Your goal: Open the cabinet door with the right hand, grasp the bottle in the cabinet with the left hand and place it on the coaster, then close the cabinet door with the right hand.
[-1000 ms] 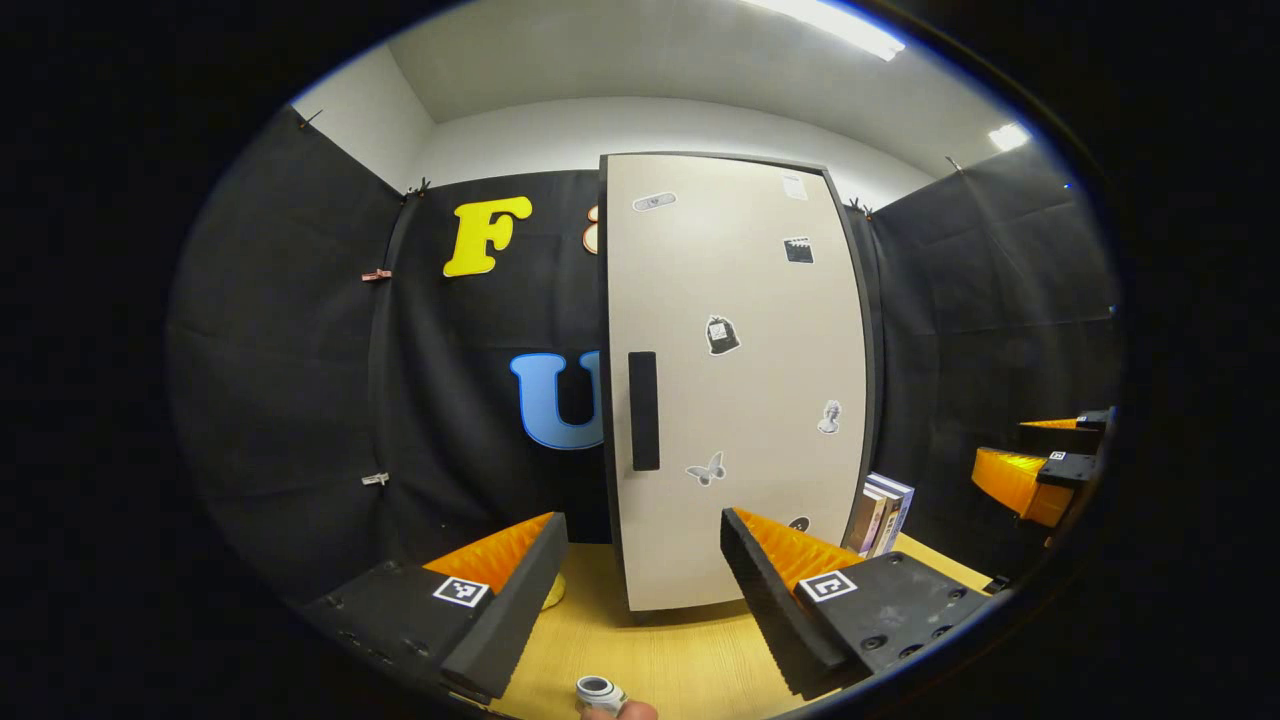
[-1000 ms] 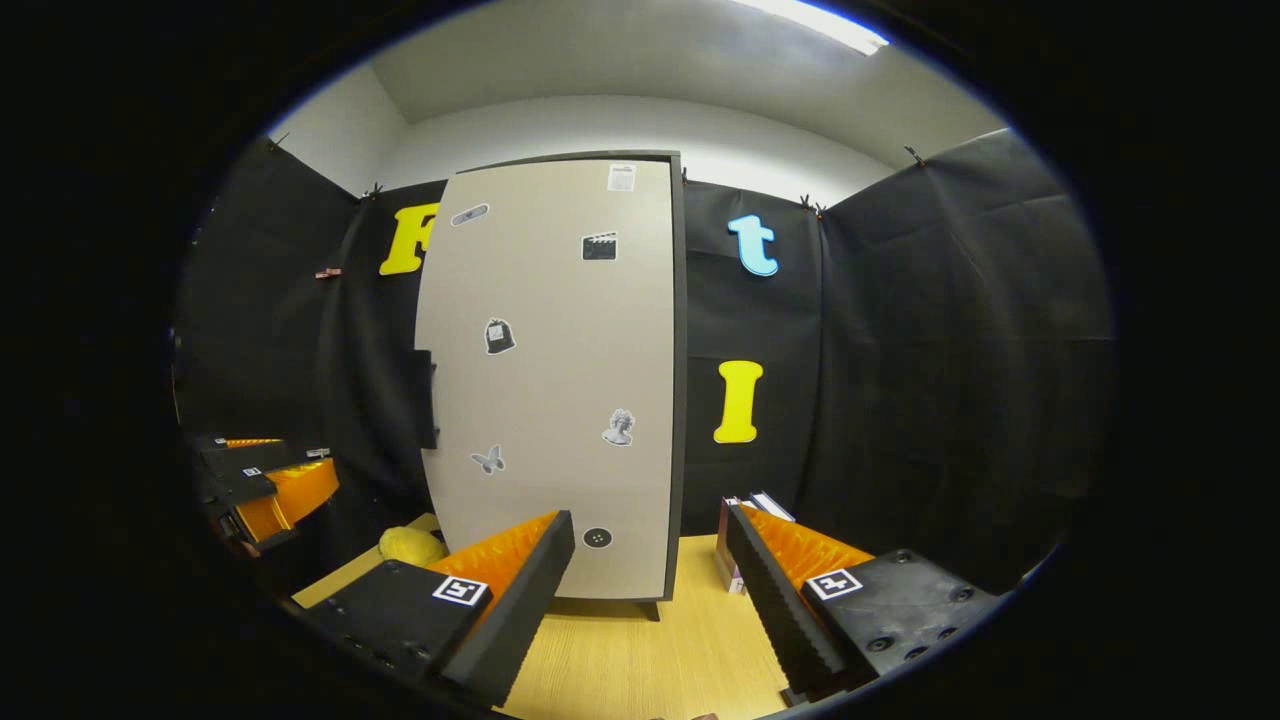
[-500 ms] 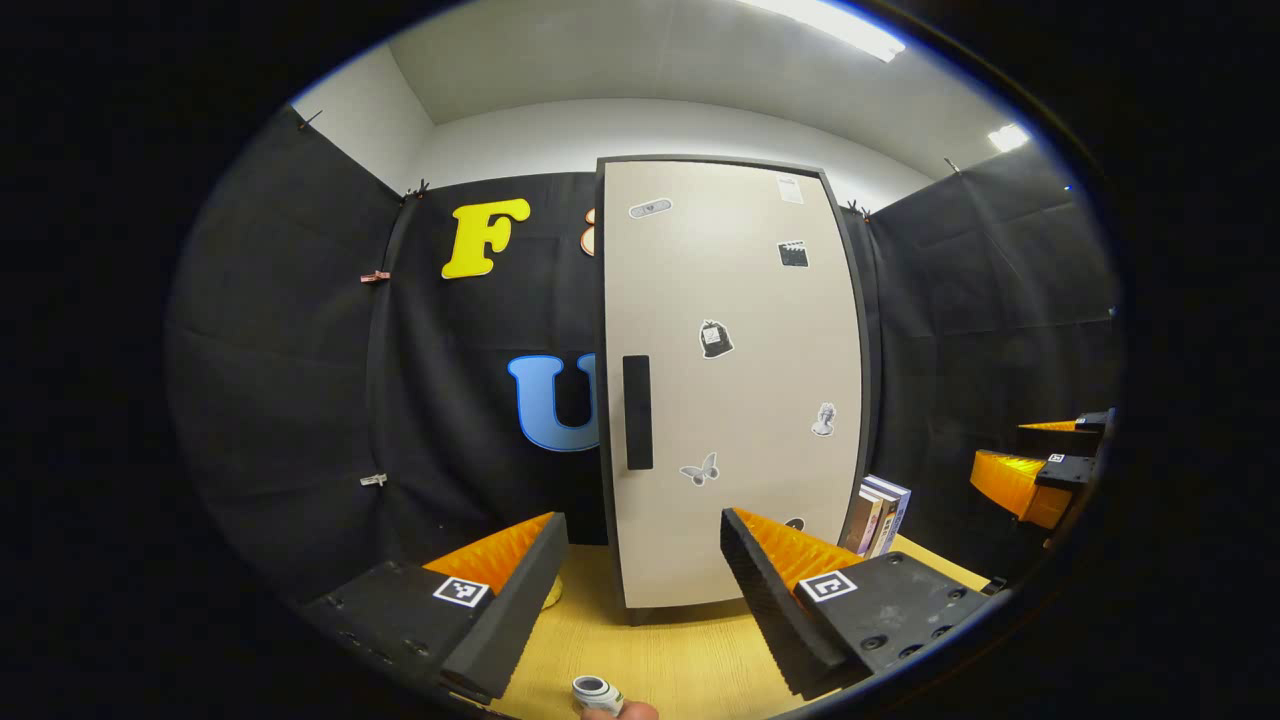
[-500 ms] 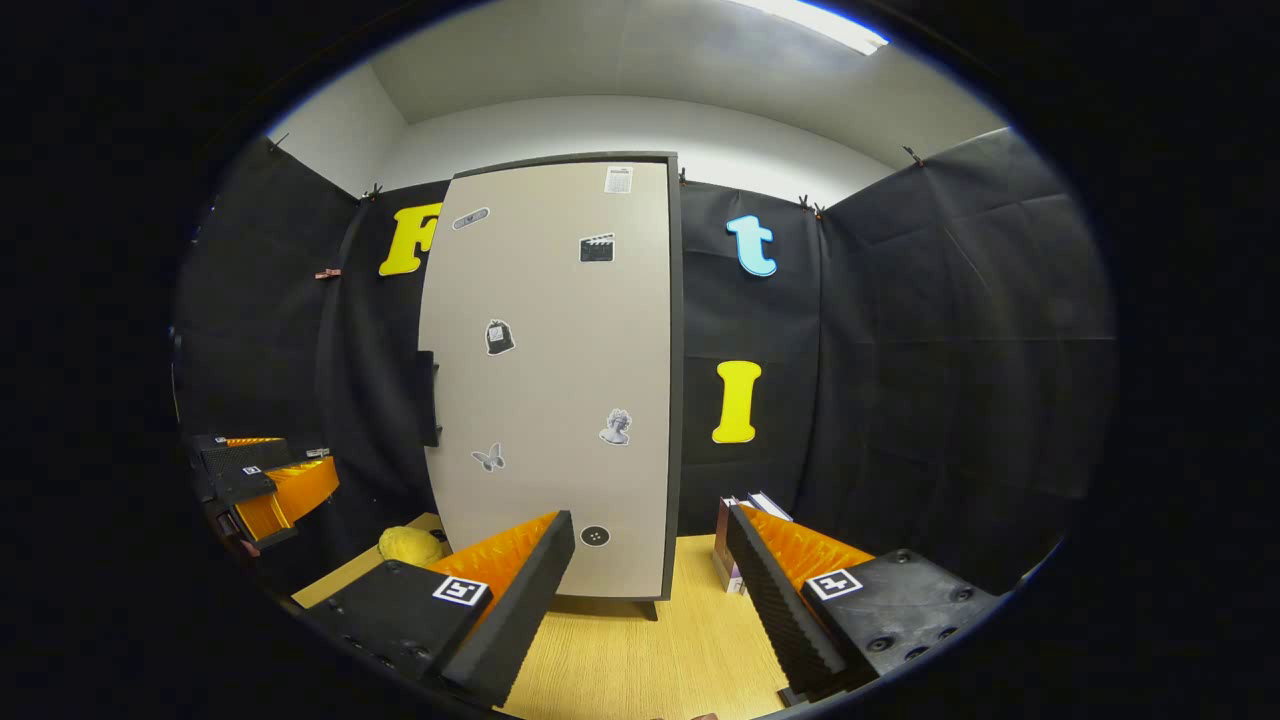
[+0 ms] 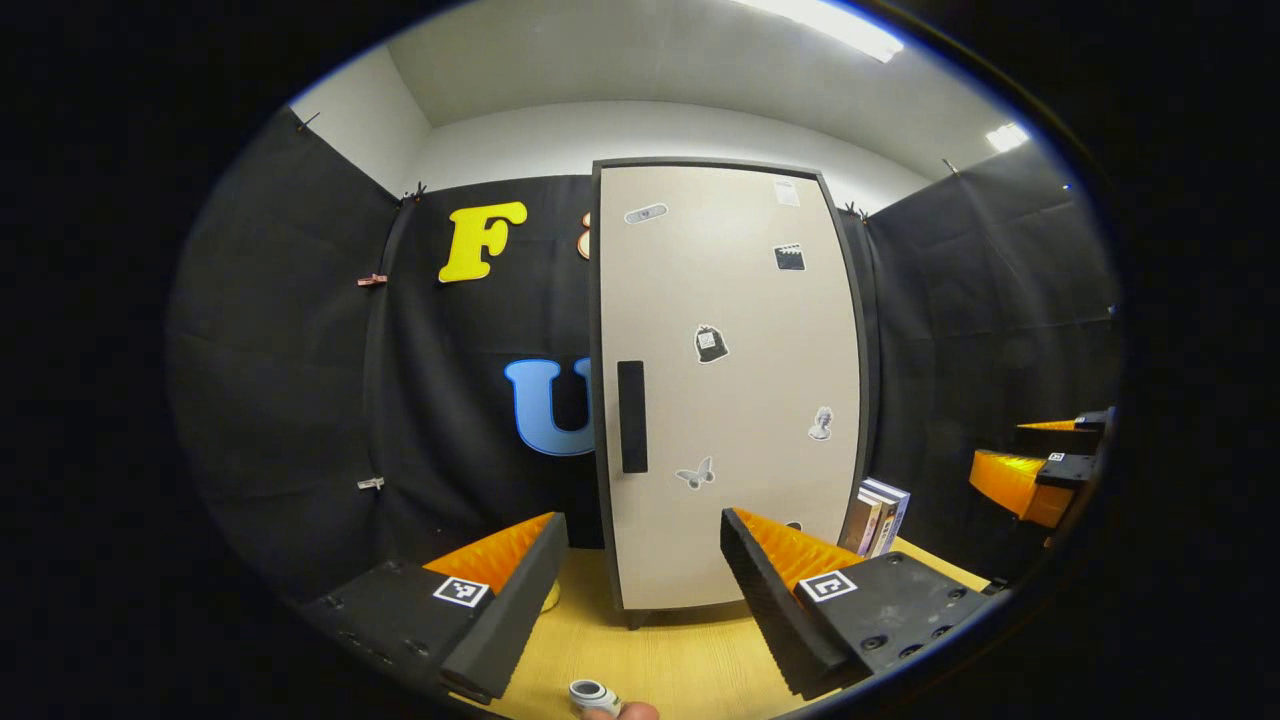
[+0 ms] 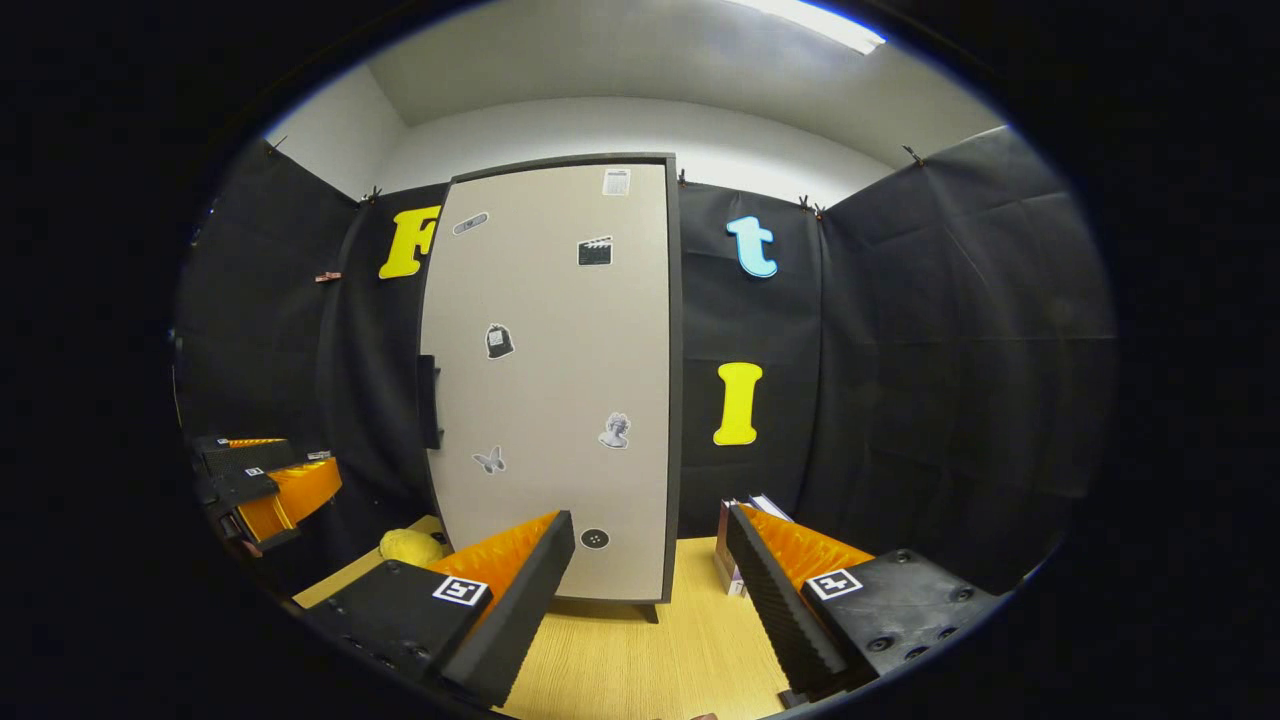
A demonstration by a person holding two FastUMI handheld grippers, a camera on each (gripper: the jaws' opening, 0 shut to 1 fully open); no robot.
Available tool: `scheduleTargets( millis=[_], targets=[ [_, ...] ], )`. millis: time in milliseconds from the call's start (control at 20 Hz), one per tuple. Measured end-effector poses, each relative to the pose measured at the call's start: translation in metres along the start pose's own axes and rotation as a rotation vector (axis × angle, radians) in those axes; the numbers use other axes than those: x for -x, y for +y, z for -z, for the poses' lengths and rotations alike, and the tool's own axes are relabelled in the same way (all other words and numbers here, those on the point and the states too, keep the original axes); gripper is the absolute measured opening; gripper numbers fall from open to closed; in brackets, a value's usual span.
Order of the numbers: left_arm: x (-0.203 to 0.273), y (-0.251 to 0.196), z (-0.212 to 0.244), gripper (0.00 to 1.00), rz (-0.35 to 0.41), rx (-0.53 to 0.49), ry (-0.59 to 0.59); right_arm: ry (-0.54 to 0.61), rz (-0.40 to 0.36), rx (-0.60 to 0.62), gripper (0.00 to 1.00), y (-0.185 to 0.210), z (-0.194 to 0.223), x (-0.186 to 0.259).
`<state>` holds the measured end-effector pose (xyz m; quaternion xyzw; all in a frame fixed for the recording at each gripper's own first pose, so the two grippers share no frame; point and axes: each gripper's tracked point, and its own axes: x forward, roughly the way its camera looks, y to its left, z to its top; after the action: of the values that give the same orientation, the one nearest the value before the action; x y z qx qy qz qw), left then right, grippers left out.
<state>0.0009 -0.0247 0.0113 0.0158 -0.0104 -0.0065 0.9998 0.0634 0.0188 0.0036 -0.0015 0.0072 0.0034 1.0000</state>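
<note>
The tall cabinet [image 5: 725,380] stands on the wooden table, its beige sticker-covered door [image 6: 555,380] looking shut, with a black handle [image 5: 631,416] on the door's left edge. My left gripper [image 5: 642,520] is open and held back from the door, nothing between its fingers. My right gripper [image 6: 650,515] is open too, short of the door's lower part and apart from it. A small white-capped bottle top [image 5: 590,693] pokes up at the bottom edge of the left gripper view, mostly cut off. Each gripper also appears at the side of the other's view: right gripper [image 5: 1030,480], left gripper [image 6: 270,485].
Several books [image 5: 880,515] lean against the cabinet's right side, also books [image 6: 745,505]. A yellow soft object [image 6: 410,545] lies on the table [image 6: 620,660] left of the cabinet. Black cloth walls close in behind and on both sides.
The door's handle edge has swung the last bit back against the cabinet. The left gripper has drawn back slightly, so the cabinet's feet now show. Both grippers stay open.
</note>
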Motion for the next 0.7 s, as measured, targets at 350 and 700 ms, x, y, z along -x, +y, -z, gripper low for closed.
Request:
scheduleTargets(
  millis=[350,700],
  targets=[
    [0.000,-0.001,0.004,0.96,-0.008,-0.002,-0.001,-0.002,-0.017,0.002,0.99,-0.007,0.002,-0.005],
    [-0.003,-0.018,-0.005,0.96,-0.014,-0.012,-0.025,-0.007,-0.022,-0.005,0.99,-0.027,-0.002,-0.011]
  ],
)
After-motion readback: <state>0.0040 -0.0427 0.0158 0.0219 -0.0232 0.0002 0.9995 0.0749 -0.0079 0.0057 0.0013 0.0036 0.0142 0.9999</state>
